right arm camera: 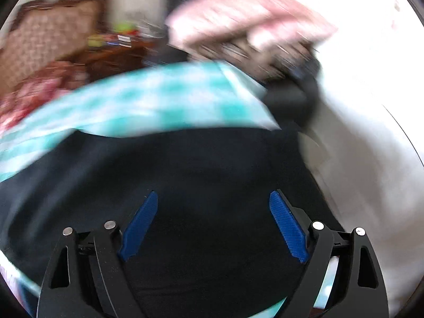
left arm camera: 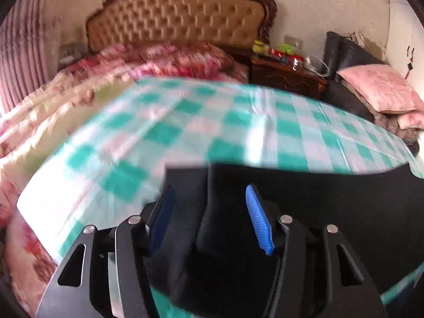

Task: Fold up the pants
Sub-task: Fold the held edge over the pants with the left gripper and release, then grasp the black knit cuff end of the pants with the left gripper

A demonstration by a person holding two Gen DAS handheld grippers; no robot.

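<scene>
Left gripper [left arm camera: 210,206] fills the near edge of its view, jaws apart, blue pads [left arm camera: 258,220] clear of the cloth; a ridge of the black pants [left arm camera: 331,212] runs between them, nothing pinched. Pants lie flat on the green-checked sheet [left arm camera: 164,122], spreading off to the right. Beyond: floral quilt [left arm camera: 61,106] left, tufted headboard [left arm camera: 177,13] centre, dark nightstand [left arm camera: 286,76], pink pillow [left arm camera: 381,90] far right. Right gripper [right arm camera: 213,212] released too, spread wide above the pants [right arm camera: 198,164]; that view is heavily blurred.
</scene>
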